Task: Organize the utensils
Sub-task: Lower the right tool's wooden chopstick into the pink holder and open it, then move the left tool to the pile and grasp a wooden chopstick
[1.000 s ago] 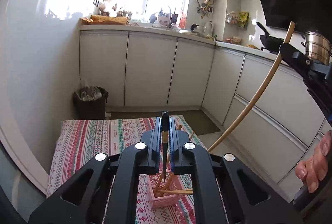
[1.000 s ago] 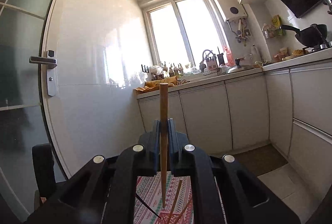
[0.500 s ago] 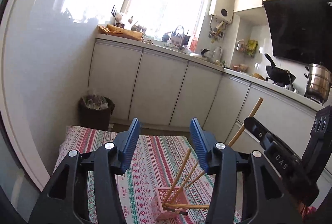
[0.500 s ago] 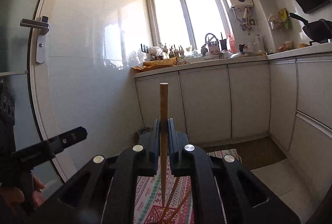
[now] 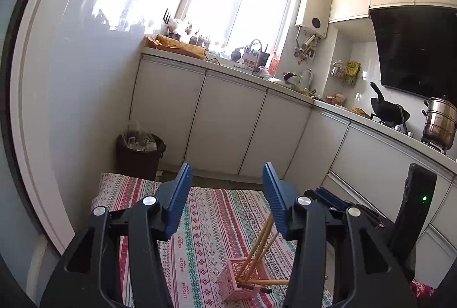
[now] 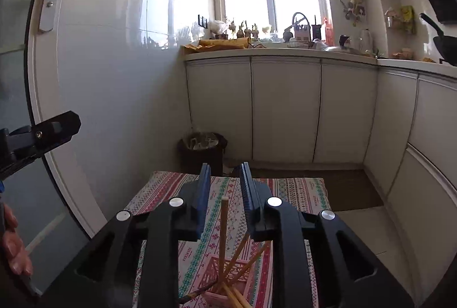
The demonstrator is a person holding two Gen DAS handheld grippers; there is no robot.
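Two black claws with blue ribbed pads hung over a table (image 5: 134, 191) draped in a red, green and white patterned cloth, both angled slightly downward toward the kitchen cabinets. Left claw (image 5: 225, 195) stood about half open, with nothing between its pads. Right claw (image 6: 224, 193) was opening, its pads a narrow gap apart; a pale wooden chopstick (image 6: 222, 233) stood upright in that gap, touching neither pad, its blunt top below the pad tips and its lower end down in a small pink latticed plastic basket (image 6: 212, 269). Fingers of the person's left hand (image 6: 12, 245) showed at the left edge of the right wrist view. The basket sat on the cloth near the table's near right part, below both claws. Several other wooden chopsticks (image 5: 258, 246) leaned in it at a slant, tops tilted up and to the right, and one dark-tipped stick (image 5: 254, 288) lay almost level across its rim.
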